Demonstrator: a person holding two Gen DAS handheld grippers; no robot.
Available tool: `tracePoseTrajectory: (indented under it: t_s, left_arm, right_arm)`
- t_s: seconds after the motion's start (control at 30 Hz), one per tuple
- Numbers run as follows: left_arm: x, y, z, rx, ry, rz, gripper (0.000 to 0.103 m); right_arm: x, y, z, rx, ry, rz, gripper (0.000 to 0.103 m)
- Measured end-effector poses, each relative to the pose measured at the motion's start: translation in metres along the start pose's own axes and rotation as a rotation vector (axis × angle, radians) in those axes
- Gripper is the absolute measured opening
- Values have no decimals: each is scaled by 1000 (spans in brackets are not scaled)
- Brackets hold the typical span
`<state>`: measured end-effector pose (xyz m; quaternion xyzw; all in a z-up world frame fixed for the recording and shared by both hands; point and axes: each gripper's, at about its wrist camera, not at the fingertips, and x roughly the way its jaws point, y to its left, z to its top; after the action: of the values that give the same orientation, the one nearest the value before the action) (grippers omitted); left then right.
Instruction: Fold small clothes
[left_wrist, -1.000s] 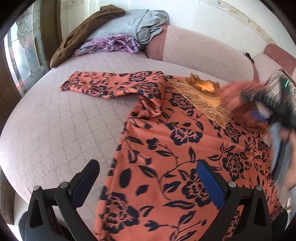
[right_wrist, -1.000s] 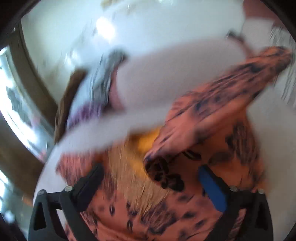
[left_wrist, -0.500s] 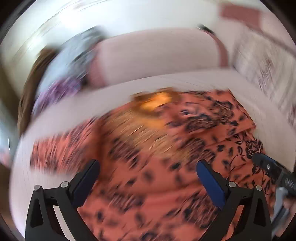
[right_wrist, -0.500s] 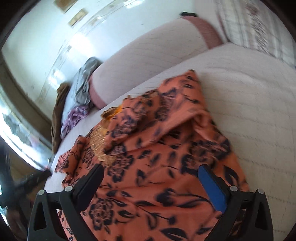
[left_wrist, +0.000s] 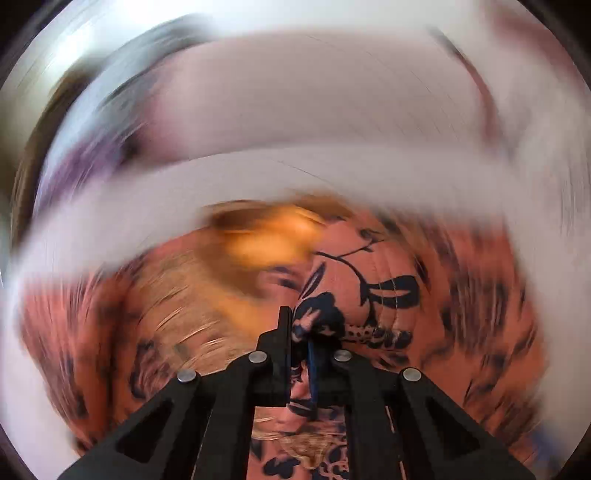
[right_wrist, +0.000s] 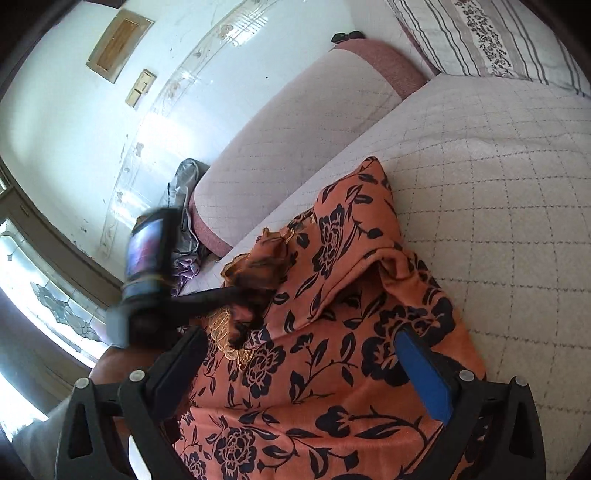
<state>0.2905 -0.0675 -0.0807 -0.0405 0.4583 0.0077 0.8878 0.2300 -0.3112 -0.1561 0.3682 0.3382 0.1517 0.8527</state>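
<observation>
An orange top with dark blue flowers (right_wrist: 332, 354) lies on the pale quilted bed (right_wrist: 498, 206), its right sleeve folded in over the body. My left gripper (left_wrist: 300, 332) is shut on a bunch of the floral cloth; this view is badly blurred. In the right wrist view the left gripper (right_wrist: 251, 295) pinches the cloth near the golden lace collar (right_wrist: 225, 332). My right gripper (right_wrist: 303, 365) is open and empty, low over the top's body.
A pink padded headboard (right_wrist: 295, 129) runs behind the bed. A pile of grey and purple clothes (right_wrist: 184, 229) lies at its left end. A striped pillow (right_wrist: 498, 40) sits at the far right. A window (right_wrist: 44, 295) is on the left.
My left gripper has swung in toward the collar and shut on the cloth. My right gripper stays open over the body; the right sleeve lies folded in.
</observation>
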Motion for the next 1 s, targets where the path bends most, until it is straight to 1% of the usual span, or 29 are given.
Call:
tracePoseTrajectory:
  t_s: [0.03, 0.07, 0.1, 0.13, 0.2, 0.23, 0.3, 0.4, 0.47, 0.5, 0.57, 0.6, 0.63, 0.67, 0.7, 0.73, 0.77, 0.83, 0.87, 0.9, 0.93, 0.97, 1.0]
  left_arm:
    - [-6, 34, -5, -138, -10, -55, 7]
    - [-7, 56, -10, -217, -2, -76, 7]
    - [-4, 81, -20, -294, 27, -93, 7]
    - [2, 97, -28, -336, 54, -101, 7]
    - [17, 125, -44, -384, 122, -102, 9]
    - [21, 134, -49, -398, 128, -112, 9]
    - [22, 143, -54, -396, 117, -162, 11]
    - [21, 144, -49, -346, 122, -164, 11]
    - [24, 141, -46, -338, 124, -167, 10]
    - [24, 136, -50, -333, 121, -168, 10]
    - [22, 130, -54, -324, 113, -169, 11]
    - [20, 130, -56, -320, 114, -174, 13]
    - [17, 129, -56, -311, 111, -172, 15]
    - [13, 129, -55, -301, 95, -160, 19]
    - [5, 131, -55, -296, 75, -151, 19]
    - [-2, 136, -54, -298, 46, -149, 19]
    - [-12, 142, -51, -307, 3, -147, 19]
    - [-18, 150, -46, -305, -25, -140, 12]
    - [-18, 153, -46, -304, -24, -133, 11]
    - [-14, 156, -47, -311, -2, -137, 11]
    - [-7, 159, -50, -331, 35, -140, 11]
    - [-3, 164, -55, -356, 70, -139, 14]
    - [2, 169, -62, -384, 107, -148, 17]
  right_arm:
    - [-1, -1, 0, 2, 1, 1, 102]
    - [1, 0, -1, 6, 5, 3, 102]
    - [2, 1, -2, 4, 9, 4, 102]
    - [3, 1, -4, -1, 13, 4, 102]
    - [6, 5, -7, -17, 26, 7, 103]
    - [9, 6, -9, -20, 38, 9, 103]
    - [12, 4, -10, 1, 69, 15, 103]
    - [8, -1, -3, 80, 66, 70, 103]
    - [8, -7, 7, 158, 67, 128, 103]
    - [14, -13, 13, 241, 88, 174, 103]
    - [26, -22, 21, 367, 106, 217, 103]
    - [33, -24, 27, 397, 99, 209, 103]
    - [37, -26, 31, 414, 93, 184, 102]
    - [44, -30, 36, 453, 87, 154, 102]
    - [51, -37, 38, 509, 81, 136, 102]
    - [56, -41, 39, 538, 72, 120, 98]
    - [58, -46, 43, 560, 51, 87, 91]
    - [54, -53, 52, 584, 0, 51, 46]
    - [48, -53, 56, 575, -27, 30, 39]
    - [40, -50, 62, 538, -58, 8, 36]
    - [36, -47, 65, 499, -74, -10, 36]
    - [37, -43, 66, 445, -61, -47, 36]
    - [39, -43, 64, 425, -40, -73, 36]
